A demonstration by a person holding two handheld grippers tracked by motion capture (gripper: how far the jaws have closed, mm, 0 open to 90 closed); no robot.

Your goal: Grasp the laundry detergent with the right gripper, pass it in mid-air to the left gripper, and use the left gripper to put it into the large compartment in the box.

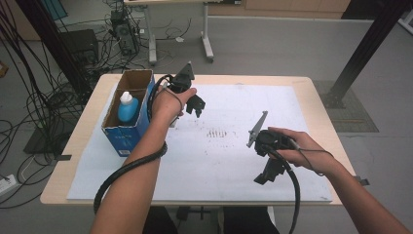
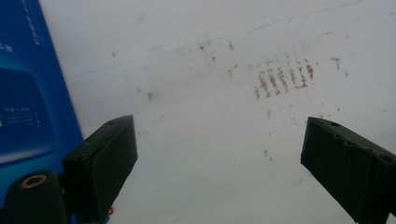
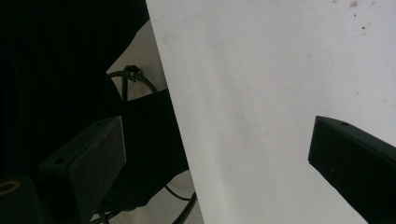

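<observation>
A blue bottle (image 1: 127, 107) with a white cap is seen standing upright inside an open cardboard box (image 1: 141, 122) at the far left of the tabletop (image 1: 311, 97), which is covered by a white sheet (image 1: 195, 165). The left tool (image 1: 196, 108) is held just right of the box, above the sheet, with its jaws spread wide and nothing between them; in the left gripper view the box's blue wall (image 2: 28, 93) is seen close at the left, and a patch of brownish marks (image 2: 282, 79) on the sheet lies ahead. The right tool (image 1: 265, 175) is held well apart from the bottle, over the near right part of the sheet, its jaws likewise wide apart and empty; in the right gripper view the near edge of the sheet (image 3: 261, 93) is seen, with dark space beyond it.

The bottle is judged to be a light, fairly stiff plastic one, smooth and possibly slippery, and heavier if filled, which cannot be told. Because most of its body is enclosed by the box walls, a hold is best taken from above, at the neck or shoulder just below the cap, where the jaws can be closed across a narrow part. The box itself is judged light and may be dragged along if the bottle is lifted at a tilt.
</observation>
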